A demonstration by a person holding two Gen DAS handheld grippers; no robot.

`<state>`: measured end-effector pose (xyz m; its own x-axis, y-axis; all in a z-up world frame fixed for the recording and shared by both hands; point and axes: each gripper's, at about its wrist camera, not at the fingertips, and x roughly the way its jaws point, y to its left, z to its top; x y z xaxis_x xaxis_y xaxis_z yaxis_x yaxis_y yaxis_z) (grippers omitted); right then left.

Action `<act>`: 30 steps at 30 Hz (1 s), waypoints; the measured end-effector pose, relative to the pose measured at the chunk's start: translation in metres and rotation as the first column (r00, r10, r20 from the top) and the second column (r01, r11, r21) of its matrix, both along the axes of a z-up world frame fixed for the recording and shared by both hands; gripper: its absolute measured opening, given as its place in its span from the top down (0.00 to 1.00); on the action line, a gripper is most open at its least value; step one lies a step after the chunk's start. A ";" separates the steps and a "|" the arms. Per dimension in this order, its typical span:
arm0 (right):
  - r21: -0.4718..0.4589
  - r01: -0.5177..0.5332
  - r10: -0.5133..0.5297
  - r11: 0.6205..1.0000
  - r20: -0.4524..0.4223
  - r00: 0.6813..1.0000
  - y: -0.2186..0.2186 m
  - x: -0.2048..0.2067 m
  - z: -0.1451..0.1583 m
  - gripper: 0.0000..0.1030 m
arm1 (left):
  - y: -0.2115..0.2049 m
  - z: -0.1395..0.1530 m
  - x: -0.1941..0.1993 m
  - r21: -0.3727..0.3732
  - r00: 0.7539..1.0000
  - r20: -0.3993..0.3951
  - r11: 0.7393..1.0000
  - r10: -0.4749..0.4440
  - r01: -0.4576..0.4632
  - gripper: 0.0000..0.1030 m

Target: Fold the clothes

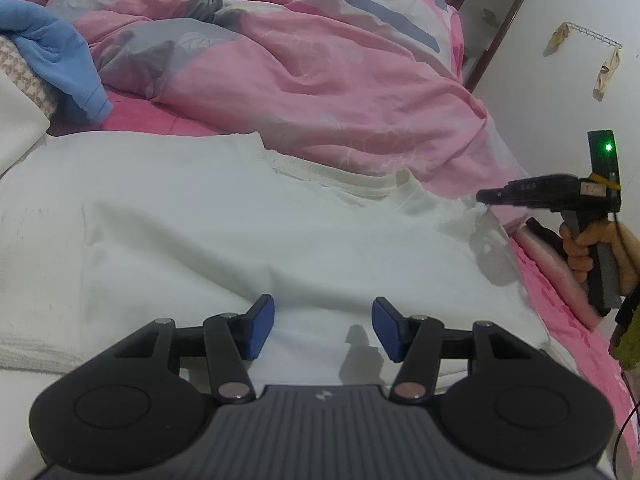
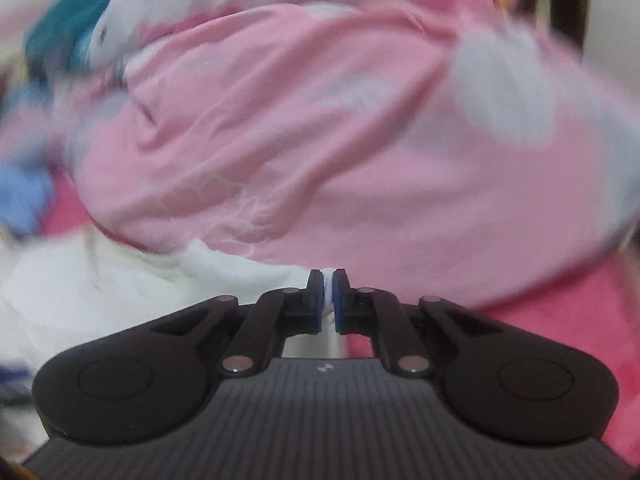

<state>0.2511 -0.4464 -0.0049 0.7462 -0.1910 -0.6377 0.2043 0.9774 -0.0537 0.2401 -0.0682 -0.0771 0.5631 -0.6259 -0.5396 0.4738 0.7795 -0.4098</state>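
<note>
**One white shirt, two grippers, one corner pinched**

One white shirt [image 1: 248, 240] spread flat on the bed, ribbed collar [image 1: 340, 180] toward the far side, touching the rumpled pink duvet [image 1: 320, 72]. One duvet only, patterned with grey and white patches. One blue garment [image 1: 56, 56] heaped at the far left, apart from the shirt. Pink sheet [image 1: 560, 304] bare along the right edge.

Two grippers in use. Left gripper [image 1: 323, 328] held low over the near part of the shirt, two blue pads [image 1: 262, 326] standing apart with nothing pinched between them. Right gripper [image 2: 328, 300] closed on the shirt's right corner, a thin strip of white cloth squeezed between its two pads; seen from the left camera, tip against that raised corner. One hand [image 1: 588, 248] wrapped around its handle, one green light [image 1: 609, 147] lit on top. Right wrist view smeared by blur.
</note>
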 end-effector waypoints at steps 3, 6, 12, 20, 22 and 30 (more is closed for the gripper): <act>-0.227 -0.016 0.017 0.974 0.002 1.000 0.020 0.002 -0.002 0.96 | 0.001 0.000 0.000 -0.004 1.000 -0.002 1.000 -0.001 0.001 0.46; -0.264 0.014 -0.010 0.964 0.018 1.000 0.016 0.000 0.001 0.96 | 0.001 0.000 0.000 -0.006 1.000 -0.003 1.000 -0.001 0.001 0.46; -0.023 0.167 -0.164 0.986 0.089 0.982 -0.025 0.000 0.017 0.94 | 0.002 0.000 0.001 -0.012 1.000 -0.007 1.000 -0.003 0.003 0.46; 0.360 0.167 -0.176 0.918 -0.007 0.984 -0.053 -0.017 -0.004 0.78 | 0.002 -0.001 0.002 -0.021 1.000 -0.012 1.000 -0.003 0.003 0.46; 0.348 0.151 -0.146 0.925 -0.041 0.988 -0.047 -0.016 -0.013 0.78 | 0.002 -0.001 0.002 -0.021 1.000 -0.011 1.000 -0.003 0.003 0.46; 0.380 0.310 -0.330 0.871 -0.013 0.944 -0.066 0.002 -0.026 0.78 | 0.008 -0.003 0.004 -0.065 1.000 -0.025 0.998 -0.005 0.004 0.46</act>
<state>0.2528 -0.5123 -0.0308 0.7177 -0.1813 -0.6724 0.5020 0.8039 0.3190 0.2444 -0.0602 -0.0798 0.5471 -0.6627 -0.5115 0.4664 0.7487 -0.4712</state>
